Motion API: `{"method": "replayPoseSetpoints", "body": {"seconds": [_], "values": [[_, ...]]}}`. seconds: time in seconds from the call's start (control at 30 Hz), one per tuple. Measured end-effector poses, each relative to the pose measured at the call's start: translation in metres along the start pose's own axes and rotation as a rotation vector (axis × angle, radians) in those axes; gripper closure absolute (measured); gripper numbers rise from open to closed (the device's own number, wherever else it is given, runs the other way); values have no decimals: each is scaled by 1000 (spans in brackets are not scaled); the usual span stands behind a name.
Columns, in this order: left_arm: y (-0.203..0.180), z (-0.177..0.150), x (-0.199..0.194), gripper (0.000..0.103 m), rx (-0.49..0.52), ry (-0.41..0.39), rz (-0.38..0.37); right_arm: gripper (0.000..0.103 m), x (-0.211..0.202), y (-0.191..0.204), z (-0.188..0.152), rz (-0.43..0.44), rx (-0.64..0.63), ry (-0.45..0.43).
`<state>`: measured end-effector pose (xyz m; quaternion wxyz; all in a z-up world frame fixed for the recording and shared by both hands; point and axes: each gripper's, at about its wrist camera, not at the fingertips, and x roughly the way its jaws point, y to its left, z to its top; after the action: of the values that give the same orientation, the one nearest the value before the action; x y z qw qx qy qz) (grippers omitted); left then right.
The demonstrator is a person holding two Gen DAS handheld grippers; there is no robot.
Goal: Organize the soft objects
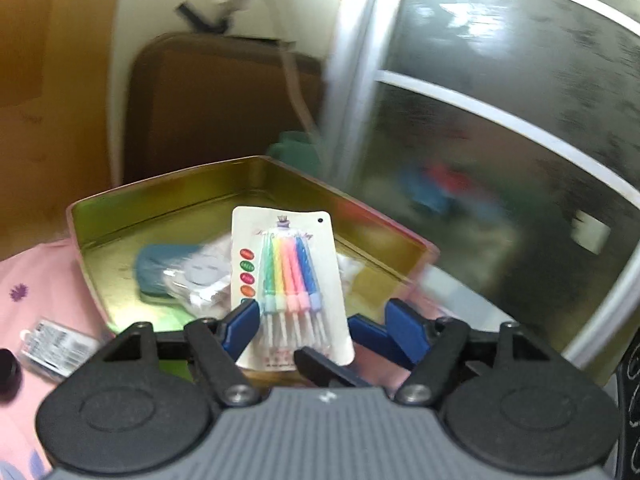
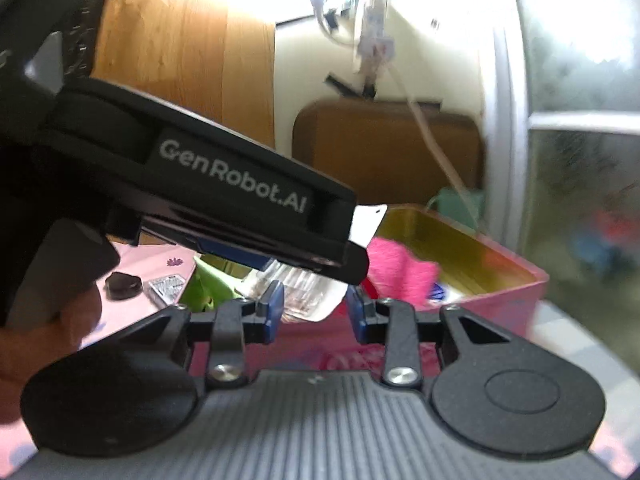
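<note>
A pack of coloured birthday candles (image 1: 290, 276) on a white card hangs tilted above the open gold-lined pink tin (image 1: 160, 208). My left gripper (image 1: 304, 320) is shut on it, with the card's side edges against both blue pads. In the right wrist view the left gripper crosses from the left, and the card's top (image 2: 370, 220) pokes past its tip. My right gripper (image 2: 314, 308) has the pack's clear lower end (image 2: 304, 294) filling the gap between its pads. The tin holds a blue soft piece (image 1: 150, 268), a clear packet (image 1: 200, 276) and a pink fluffy thing (image 2: 400, 272).
On the pink cloth (image 1: 36, 276) left of the tin lie a foil packet (image 1: 56, 344) and a black round item (image 2: 124, 284). A green object (image 2: 212, 284) sits by the tin. A brown panel (image 1: 220, 100) and a frosted window (image 1: 500, 120) stand behind. A hand (image 2: 48, 340) grips the left gripper's handle.
</note>
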<state>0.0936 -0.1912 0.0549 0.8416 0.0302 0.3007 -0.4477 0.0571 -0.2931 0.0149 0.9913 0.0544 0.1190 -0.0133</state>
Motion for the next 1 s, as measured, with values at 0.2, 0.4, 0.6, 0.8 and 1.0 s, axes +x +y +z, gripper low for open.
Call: {"method": "replayPoseSetpoints", "body": {"seconds": [0.2,0.4,0.6,0.8,1.0], "values": [[50,22,36,27,-90,28,120,51,59,8,7,1,-35,70],[70,18,29,27,-141,12,159,51,26,10,3,-1,-33,18],[62,12,4,25,-127,-17,190,51,-15,9,-8,-23,3,-13],[40,-7,-25,23,-80,-25,239,51,-46,3,-24,-50,60,13],[23,-34,-45,23,-36,-8,289,51,-52,2,-41,-54,140,97]]}}
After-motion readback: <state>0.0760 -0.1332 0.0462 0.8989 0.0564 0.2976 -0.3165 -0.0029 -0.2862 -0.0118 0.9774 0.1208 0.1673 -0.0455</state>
